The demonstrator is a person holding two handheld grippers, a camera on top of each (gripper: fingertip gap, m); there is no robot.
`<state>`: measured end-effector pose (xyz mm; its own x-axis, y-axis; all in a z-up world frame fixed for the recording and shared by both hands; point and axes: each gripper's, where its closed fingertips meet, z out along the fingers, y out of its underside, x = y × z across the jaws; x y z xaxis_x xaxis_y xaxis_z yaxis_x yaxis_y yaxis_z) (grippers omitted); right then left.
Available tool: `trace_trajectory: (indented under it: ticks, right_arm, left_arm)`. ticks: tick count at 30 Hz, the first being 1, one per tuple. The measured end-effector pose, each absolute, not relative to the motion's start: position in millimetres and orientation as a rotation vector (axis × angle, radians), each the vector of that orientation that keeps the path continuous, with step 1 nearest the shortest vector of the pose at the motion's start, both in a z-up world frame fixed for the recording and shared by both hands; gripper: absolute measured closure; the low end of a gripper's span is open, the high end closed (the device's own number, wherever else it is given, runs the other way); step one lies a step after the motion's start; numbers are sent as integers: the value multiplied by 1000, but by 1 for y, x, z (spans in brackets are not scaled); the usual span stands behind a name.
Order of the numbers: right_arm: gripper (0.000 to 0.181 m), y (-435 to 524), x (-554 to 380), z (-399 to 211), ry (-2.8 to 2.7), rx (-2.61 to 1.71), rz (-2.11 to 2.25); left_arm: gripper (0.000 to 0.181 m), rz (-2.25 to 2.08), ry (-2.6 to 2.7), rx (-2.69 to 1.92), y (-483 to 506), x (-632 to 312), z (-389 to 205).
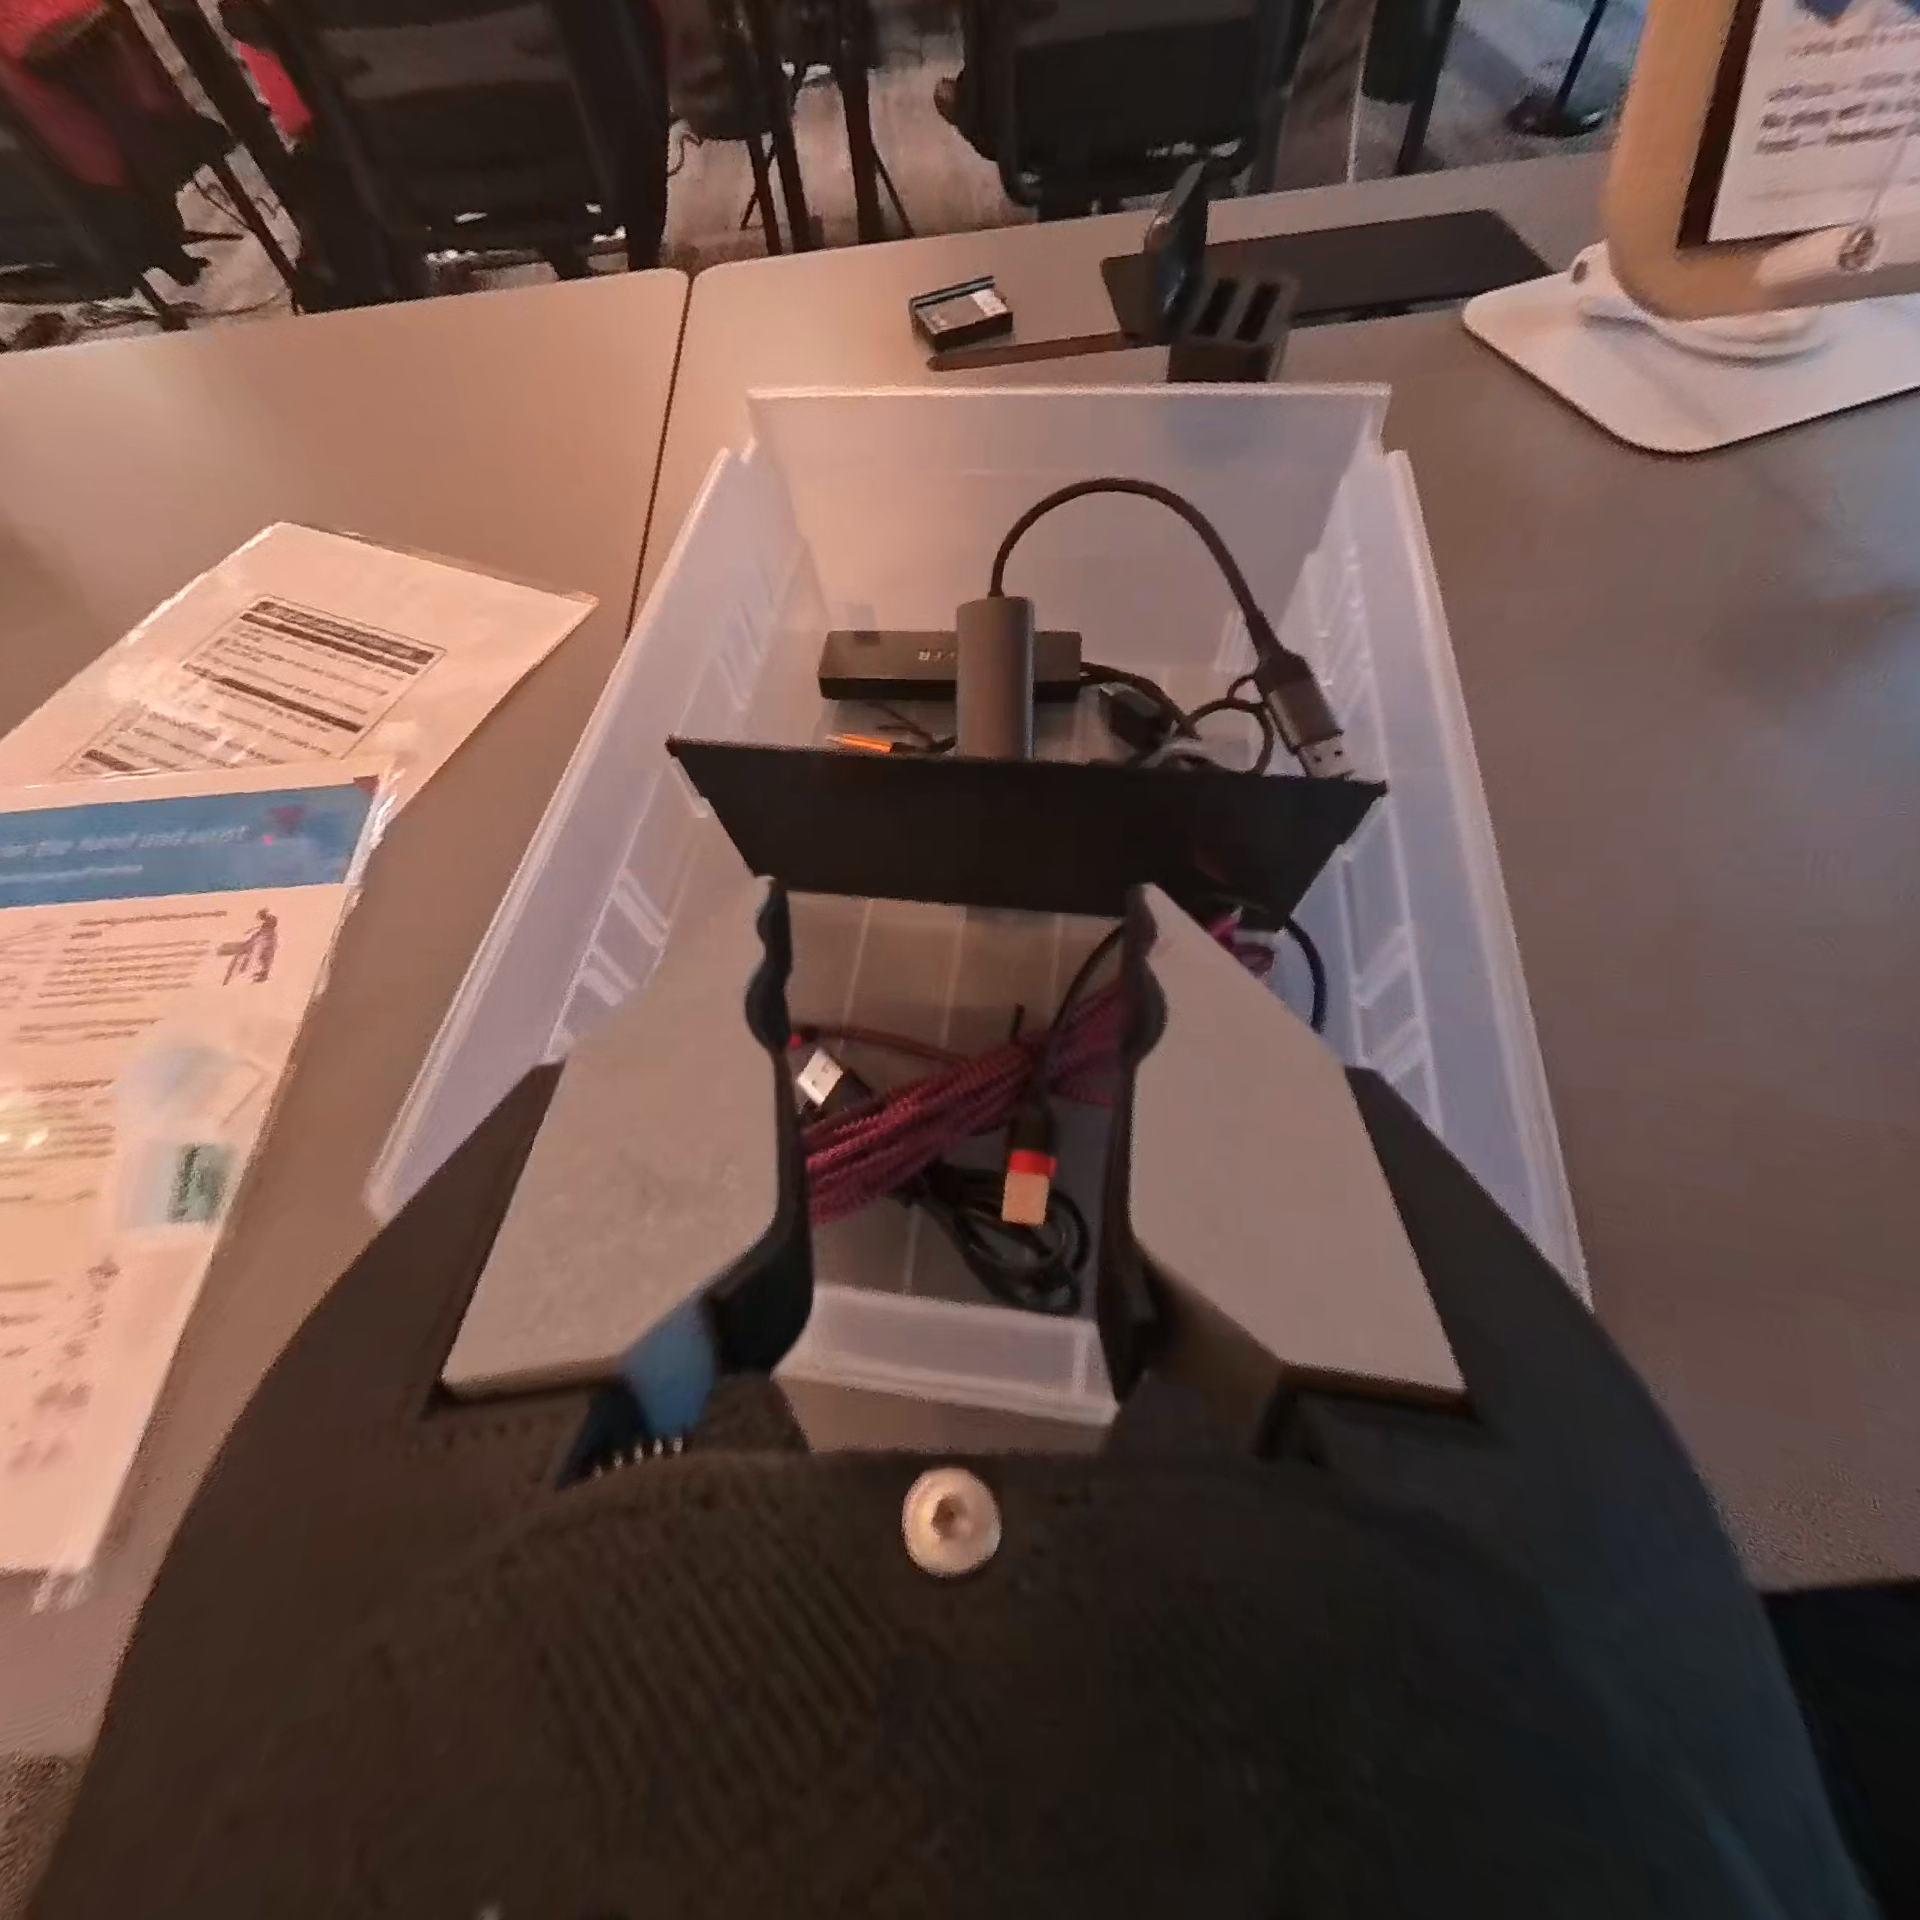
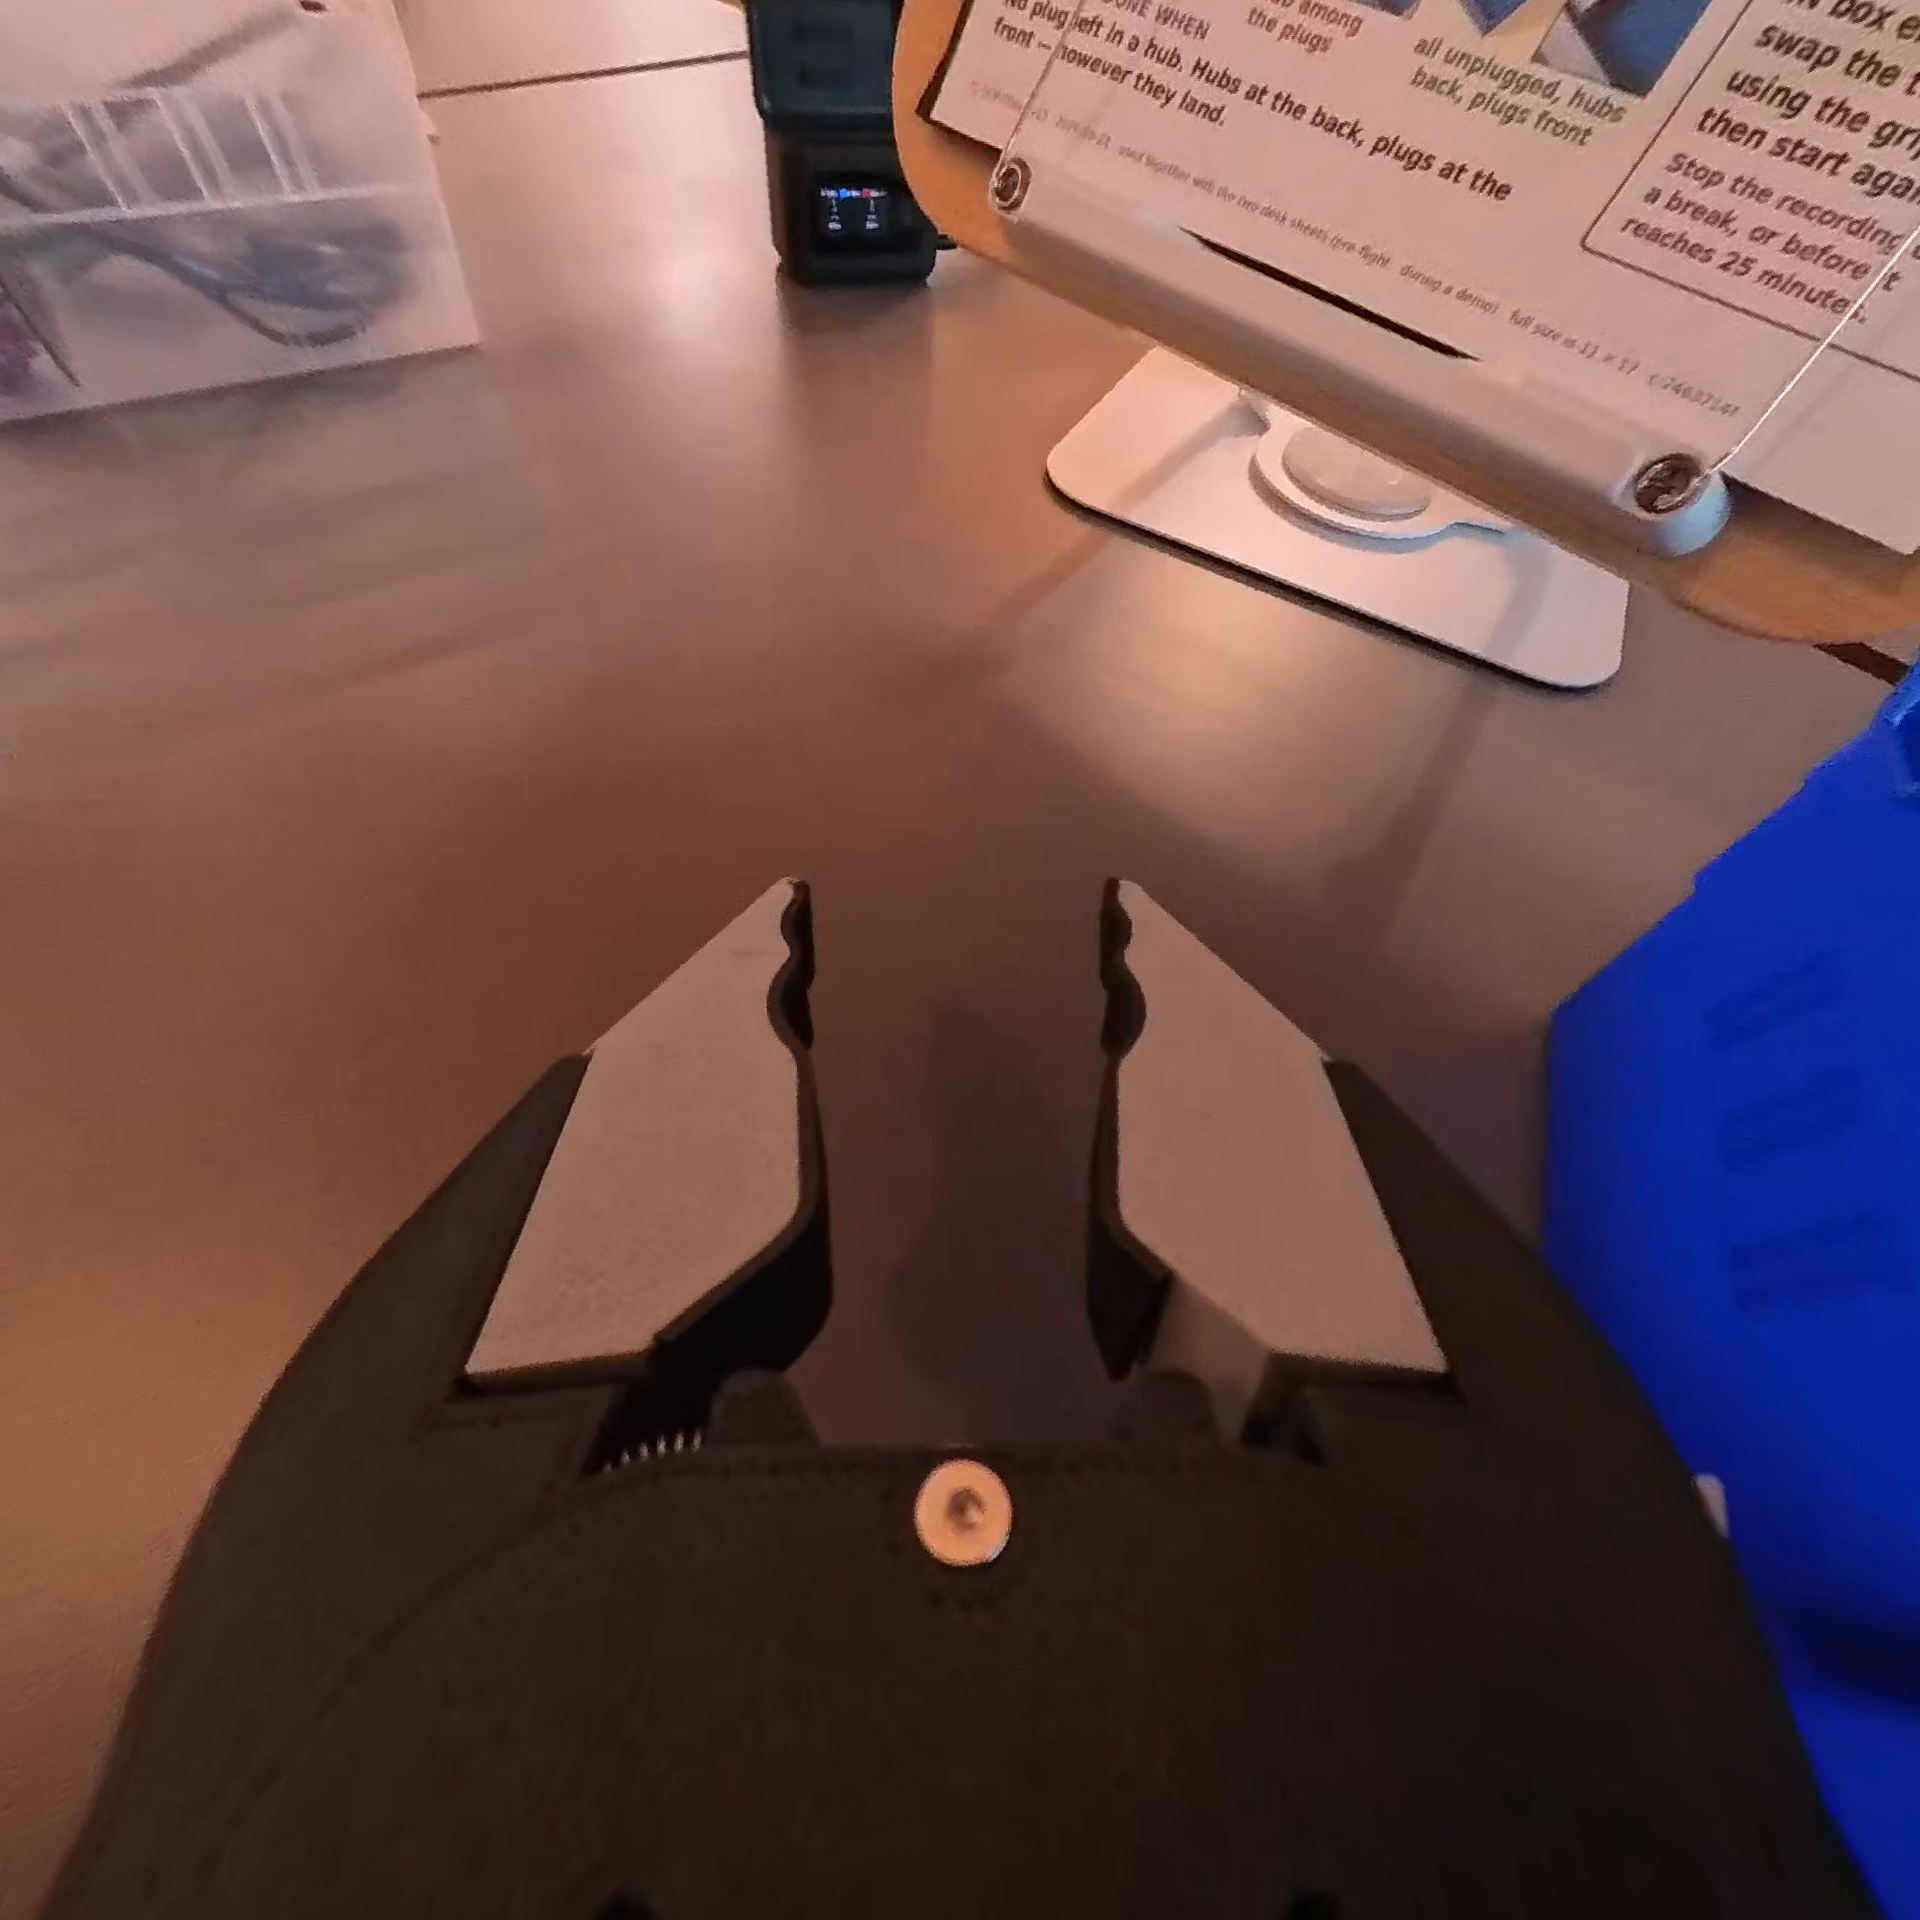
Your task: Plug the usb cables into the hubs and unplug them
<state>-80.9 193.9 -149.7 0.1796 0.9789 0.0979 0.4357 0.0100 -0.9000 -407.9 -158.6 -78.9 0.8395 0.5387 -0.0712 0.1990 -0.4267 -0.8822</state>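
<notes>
We see a broad grey-brown desk (image 1: 1662, 779) made of two tops meeting at a seam, with dark chair legs and carpet beyond its far edge. On it stands a clear plastic bin (image 1: 665, 831) split by a black divider (image 1: 1029, 831): the hubs (image 1: 992, 675) lie in the far compartment, the usb cables (image 1: 935, 1122) coiled in the near one. Printed sheets (image 1: 177, 935) lie left of the bin; a white stand (image 2: 1340, 540) carries a sign to the right. Our left gripper (image 1: 956, 935) hovers over the near compartment, jaws wide and empty. Our right gripper (image 2: 956, 914) hangs over bare desk, jaws wide, empty.
</notes>
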Motion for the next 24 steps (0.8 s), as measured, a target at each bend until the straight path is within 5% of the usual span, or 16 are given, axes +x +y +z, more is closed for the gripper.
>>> trace_trajectory:
  ticks: [10,13,24]
  right_arm:
    - [128,190,-82,-156,-1442,-1557,699]
    - [126,190,-83,-157,-1452,-1555,686]
    - [126,190,-83,-160,-1463,-1548,631]
  left_arm:
    - [121,384,-500,-2145,-134,-402,-111]
    - [181,259,-424,-2153,-131,-385,-112]
    - [172,236,-437,-2054,-123,-385,-79]
